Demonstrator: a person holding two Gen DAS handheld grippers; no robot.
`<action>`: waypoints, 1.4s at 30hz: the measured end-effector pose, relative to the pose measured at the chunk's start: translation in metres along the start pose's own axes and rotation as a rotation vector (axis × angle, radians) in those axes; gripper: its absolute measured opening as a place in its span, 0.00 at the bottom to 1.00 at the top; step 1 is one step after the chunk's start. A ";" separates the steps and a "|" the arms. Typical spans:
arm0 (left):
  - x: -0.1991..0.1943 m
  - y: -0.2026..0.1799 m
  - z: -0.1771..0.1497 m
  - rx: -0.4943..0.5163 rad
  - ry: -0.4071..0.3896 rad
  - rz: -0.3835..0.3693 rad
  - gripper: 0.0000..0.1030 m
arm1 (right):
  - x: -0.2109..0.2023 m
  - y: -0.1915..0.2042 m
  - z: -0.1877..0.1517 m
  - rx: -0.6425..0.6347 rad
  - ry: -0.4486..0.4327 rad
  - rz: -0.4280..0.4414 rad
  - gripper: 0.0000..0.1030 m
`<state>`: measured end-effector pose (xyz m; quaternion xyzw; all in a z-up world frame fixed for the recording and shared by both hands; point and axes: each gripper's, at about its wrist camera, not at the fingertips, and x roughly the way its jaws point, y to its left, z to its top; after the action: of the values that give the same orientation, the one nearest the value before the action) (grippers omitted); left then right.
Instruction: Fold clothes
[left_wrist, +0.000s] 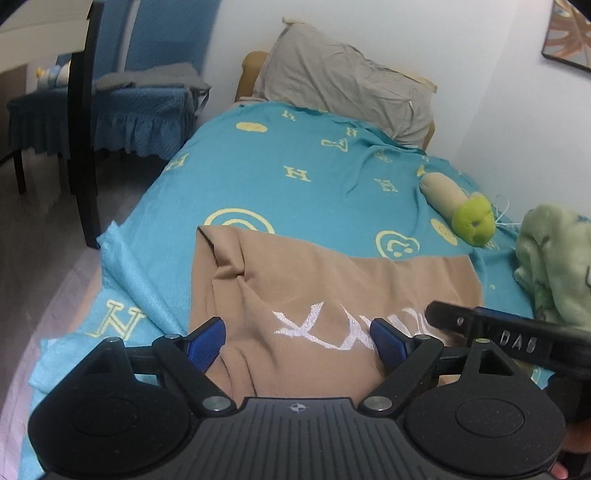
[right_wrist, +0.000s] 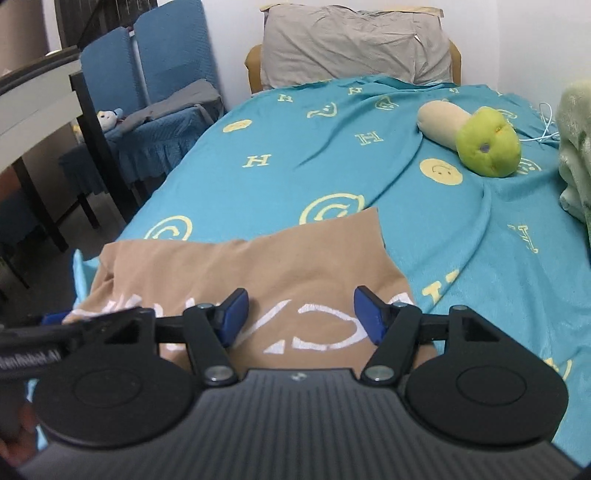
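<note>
- Two grippers hover side by side over the near end of the bed; your left gripper and your right gripper both have black linkage arms and ribbed blue pads.
- Your left gripper's jaws stand wide apart, with nothing pinched; the tan sweatshirt lies flat beneath and between the pads.
- Your right gripper's jaws are also apart, a little narrower, gripping nothing; the same soft tan knit shows in the gap.
- White stitched lettering runs across the sweatshirt near the bed's near edge; a folded ridge rises along its left side.
- Under it, the teal bedspread is smooth, lightly creased, and printed with pale yellow letters and smiley rings.
- A crumpled grey pillow leans at the head of the bed.
- A plush toy, with a beige tube body and a fuzzy green round head, lies toward the right edge, beside a fluffy pale green blanket.
- Blue fabric-covered chairs stand off the bed's left side.
</note>
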<state>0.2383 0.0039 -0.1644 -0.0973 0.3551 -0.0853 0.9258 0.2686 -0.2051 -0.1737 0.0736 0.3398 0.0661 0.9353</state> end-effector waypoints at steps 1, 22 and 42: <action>-0.006 -0.001 0.000 0.000 -0.006 0.002 0.84 | -0.005 -0.001 0.001 0.016 0.000 0.002 0.64; -0.077 0.008 -0.024 -0.227 0.064 -0.007 0.75 | -0.041 0.003 -0.028 0.074 0.099 -0.043 0.64; -0.029 0.064 -0.067 -0.893 0.088 -0.302 0.75 | -0.041 -0.006 -0.027 0.201 0.104 -0.050 0.63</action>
<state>0.1773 0.0641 -0.2101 -0.5329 0.3778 -0.0620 0.7546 0.2211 -0.2160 -0.1698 0.1549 0.3947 0.0121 0.9056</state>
